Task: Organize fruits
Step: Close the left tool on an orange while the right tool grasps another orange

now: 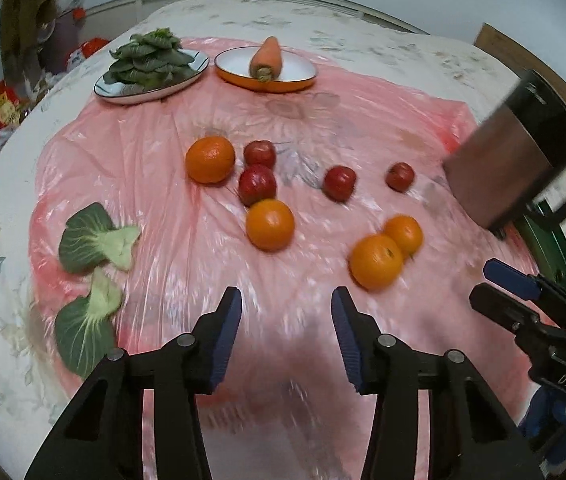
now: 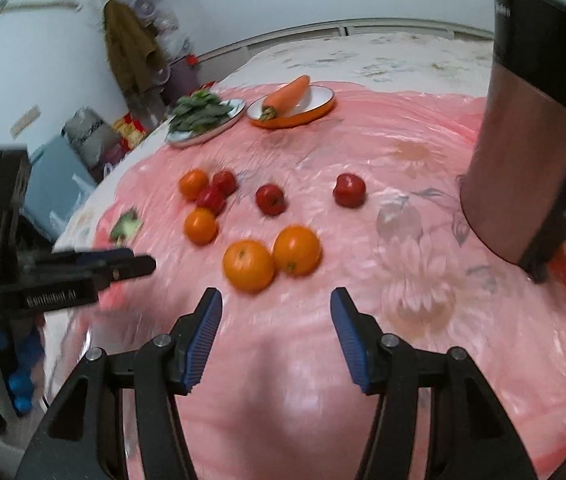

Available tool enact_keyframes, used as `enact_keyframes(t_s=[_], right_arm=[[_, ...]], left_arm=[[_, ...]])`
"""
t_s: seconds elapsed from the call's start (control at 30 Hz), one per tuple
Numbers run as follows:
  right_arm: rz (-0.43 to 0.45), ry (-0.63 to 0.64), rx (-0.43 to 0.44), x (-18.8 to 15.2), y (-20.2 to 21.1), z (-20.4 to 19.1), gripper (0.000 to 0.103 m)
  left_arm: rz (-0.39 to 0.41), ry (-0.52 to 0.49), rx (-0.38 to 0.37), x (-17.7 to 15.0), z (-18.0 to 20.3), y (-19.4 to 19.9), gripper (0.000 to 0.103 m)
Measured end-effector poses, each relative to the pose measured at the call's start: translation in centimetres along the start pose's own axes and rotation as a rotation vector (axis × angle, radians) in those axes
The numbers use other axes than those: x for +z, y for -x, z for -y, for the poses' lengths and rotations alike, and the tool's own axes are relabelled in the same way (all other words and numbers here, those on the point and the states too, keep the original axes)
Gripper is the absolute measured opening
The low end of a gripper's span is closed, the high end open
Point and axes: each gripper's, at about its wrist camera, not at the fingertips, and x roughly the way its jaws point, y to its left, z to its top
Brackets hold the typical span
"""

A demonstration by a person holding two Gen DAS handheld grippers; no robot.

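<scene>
Task looks barely begun, judging by the layout. Four oranges and four red fruits (apples, prob., the blur makes that unsure) lie loose on the pink plastic sheet [image 1: 155,168] over the desk, none gathered into a dish.

Left wrist view: one orange [image 1: 210,159] sits center-left, touching nothing clearly; two red fruits [image 1: 258,184] sit just right of it, one behind the other; another orange [image 1: 270,224] is below them. Two more red fruits [image 1: 339,183] are spaced out toward center-right. A pair of oranges [image 1: 376,261], touching, lies lower right.

Already sorted, it seems: greens on the grey plate [image 1: 123,94] upper left, carrot [image 1: 266,58] in the orange-rimmed dish [image 1: 303,76] top center. Two bok choy leaves [image 1: 95,240] are loose at lower left.

Left gripper [image 1: 286,312]: jaws wide apart, nothing in them, hovering over bare sheet at the bottom of the frame. Right gripper [image 2: 276,312]: same, spread wide and empty, with the touching orange pair just above it in the right wrist view.

Left to do: all eight fruits; no fruit container is visible.
</scene>
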Motion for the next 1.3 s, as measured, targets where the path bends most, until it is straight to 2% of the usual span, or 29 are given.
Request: enact_keyframes(t_s=[0.23,0.37,0.63,0.93,1.07,1.13,1.3], right_arm=[[0.0,-0.111,0.032,2.3,-4.0,1.9,0.091],[-0.02,-0.159,0.036,2.8,-5.9,2.8,0.08],[-0.071,-0.194,0.044,2.7,-8.7,3.1,0.079],[-0.099,-0.237,0.054,2.5,-9.5,3.7,0.076],[-0.099,-0.271,0.081,2.4,-9.3,4.3,0.067],[-0.091,-0.287,0.095,2.3,-9.0,4.6,0.059],[-0.073,-0.285,0.11,2.2,-8.3,4.7,0.059]], left_arm=[[-0.012,0.021,0.026,2.3,-0.5,-2.9,0.039],[-0.025,0.014,0.043,3.2,-0.3,-4.2,0.037],[-0.056,0.021,0.049,3.6,-0.5,-6.1,0.035],[-0.053,0.019,0.046,3.5,-0.4,-6.9,0.033],[-0.037,0.017,0.05,3.3,-0.4,-6.8,0.032],[-0.03,0.017,0.052,3.3,-0.4,-6.6,0.032],[-0.005,0.022,0.052,3.1,-0.2,-6.0,0.032]])
